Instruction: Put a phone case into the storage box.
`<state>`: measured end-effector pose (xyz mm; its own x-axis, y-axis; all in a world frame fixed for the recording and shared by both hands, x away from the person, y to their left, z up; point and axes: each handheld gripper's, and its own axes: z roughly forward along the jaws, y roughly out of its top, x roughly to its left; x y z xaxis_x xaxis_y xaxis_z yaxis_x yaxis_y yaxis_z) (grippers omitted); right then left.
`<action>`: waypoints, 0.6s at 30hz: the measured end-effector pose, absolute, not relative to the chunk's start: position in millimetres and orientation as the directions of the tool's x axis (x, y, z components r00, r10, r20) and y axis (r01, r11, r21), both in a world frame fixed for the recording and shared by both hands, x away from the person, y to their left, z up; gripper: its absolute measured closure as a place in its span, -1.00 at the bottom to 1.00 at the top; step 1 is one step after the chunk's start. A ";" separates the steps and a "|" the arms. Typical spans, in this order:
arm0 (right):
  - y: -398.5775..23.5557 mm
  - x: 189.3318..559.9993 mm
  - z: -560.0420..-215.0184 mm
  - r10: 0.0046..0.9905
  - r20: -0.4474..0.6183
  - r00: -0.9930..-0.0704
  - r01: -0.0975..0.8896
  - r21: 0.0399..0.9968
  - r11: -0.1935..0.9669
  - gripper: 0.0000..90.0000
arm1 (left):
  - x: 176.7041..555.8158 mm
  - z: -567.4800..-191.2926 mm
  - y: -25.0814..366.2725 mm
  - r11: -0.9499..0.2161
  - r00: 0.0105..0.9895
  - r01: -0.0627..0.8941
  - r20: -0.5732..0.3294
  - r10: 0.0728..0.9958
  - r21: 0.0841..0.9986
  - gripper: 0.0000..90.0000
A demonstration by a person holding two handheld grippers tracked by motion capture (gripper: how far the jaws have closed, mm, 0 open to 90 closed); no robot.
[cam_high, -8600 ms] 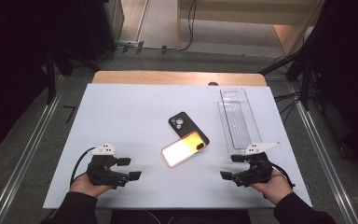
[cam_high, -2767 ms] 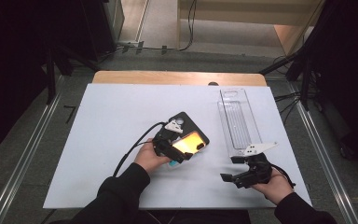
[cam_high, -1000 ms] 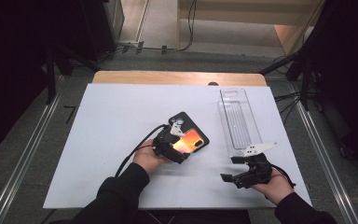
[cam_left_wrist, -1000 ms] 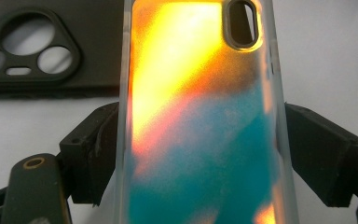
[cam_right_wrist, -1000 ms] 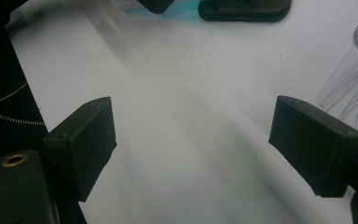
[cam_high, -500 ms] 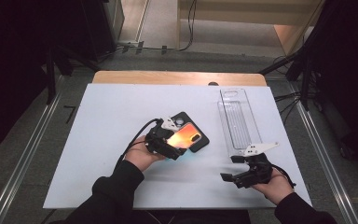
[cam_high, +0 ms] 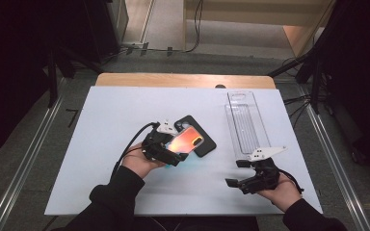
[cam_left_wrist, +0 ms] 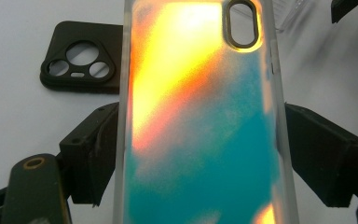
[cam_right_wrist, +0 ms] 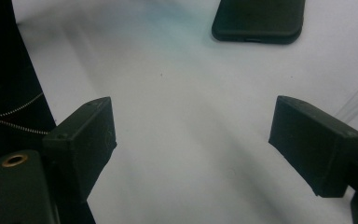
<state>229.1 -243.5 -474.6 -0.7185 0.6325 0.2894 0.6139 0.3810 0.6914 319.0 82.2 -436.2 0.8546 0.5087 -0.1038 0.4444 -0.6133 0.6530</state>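
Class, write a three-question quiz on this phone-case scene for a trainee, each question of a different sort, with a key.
1. True or false: the left claw grips the orange and teal phone case.
2. What lies nearest the black phone case? A) clear tray B) orange and teal phone case C) right claw
3. Fill in: the right claw's jaws hold ____.

Key: 1 true; 2 B; 3 nothing.

Left gripper [cam_high: 173, 153] clamped, right gripper [cam_high: 235, 173] apparently agape
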 end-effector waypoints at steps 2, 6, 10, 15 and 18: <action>-242.3 228.9 -472.5 0.632 0.292 -0.718 0.612 0.697 0.373 -0.72 | 317.2 -436.2 85.2 -0.605 0.851 0.452 -0.113 0.513 0.656 -0.62; -238.8 229.5 -468.7 0.630 0.295 -0.718 0.606 0.710 0.358 -0.72 | 312.7 -436.3 92.1 -0.592 0.837 0.471 -0.121 0.533 0.654 -0.62; -232.2 230.4 -464.8 0.631 0.293 -0.718 0.600 0.719 0.350 -0.72 | 308.3 -436.7 101.0 -0.570 0.819 0.488 -0.120 0.562 0.661 -0.62; -223.7 233.2 -460.4 0.629 0.287 -0.722 0.589 0.732 0.342 -0.72 | 304.6 -438.0 111.0 -0.543 0.799 0.505 -0.124 0.588 0.671 -0.62; -219.5 235.8 -458.2 0.635 0.284 -0.718 0.588 0.735 0.336 -0.72 | 303.5 -438.6 115.8 -0.530 0.793 0.499 -0.114 0.599 0.685 -0.62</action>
<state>235.8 -219.5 -458.2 -0.7181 0.6353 0.2841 0.5885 0.3364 0.7352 303.5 115.8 -438.6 0.7926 0.5989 -0.1144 0.4995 -0.5302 0.6851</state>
